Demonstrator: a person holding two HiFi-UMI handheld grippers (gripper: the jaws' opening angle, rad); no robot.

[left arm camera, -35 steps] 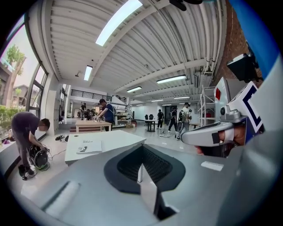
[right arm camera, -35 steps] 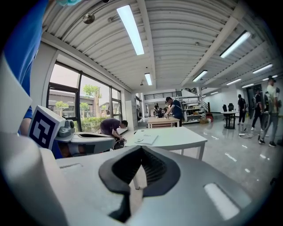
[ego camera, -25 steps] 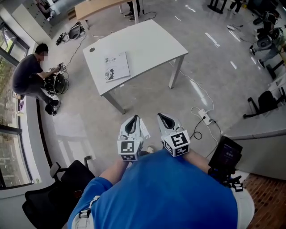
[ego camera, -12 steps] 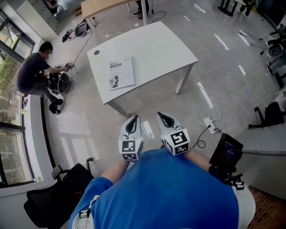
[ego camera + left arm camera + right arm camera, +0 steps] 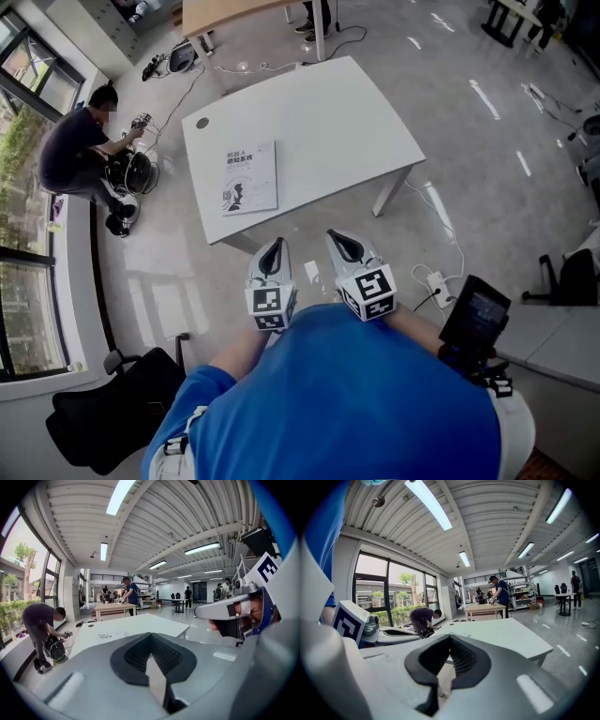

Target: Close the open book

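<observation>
A white book (image 5: 250,176) with dark print on its upper face lies flat on the left part of a white table (image 5: 328,112); only one cover-sized face shows. My left gripper (image 5: 274,247) and right gripper (image 5: 338,239) hang side by side in front of my body, short of the table's near edge, both shut and holding nothing. In the left gripper view the shut left gripper (image 5: 150,641) points toward the table (image 5: 145,623), with the book (image 5: 105,635) far ahead. In the right gripper view, the right gripper (image 5: 450,641) is also shut, and the table (image 5: 506,632) lies beyond it.
A person (image 5: 80,150) crouches by the windows at the left among cables. A black office chair (image 5: 108,412) stands at my lower left. A power strip with cords (image 5: 437,279) lies on the floor right of the table. A wooden table (image 5: 234,11) stands behind.
The table and book have drawn closer and shifted toward the middle of the head view. Both grippers stay shut, side by side in front of my body.
</observation>
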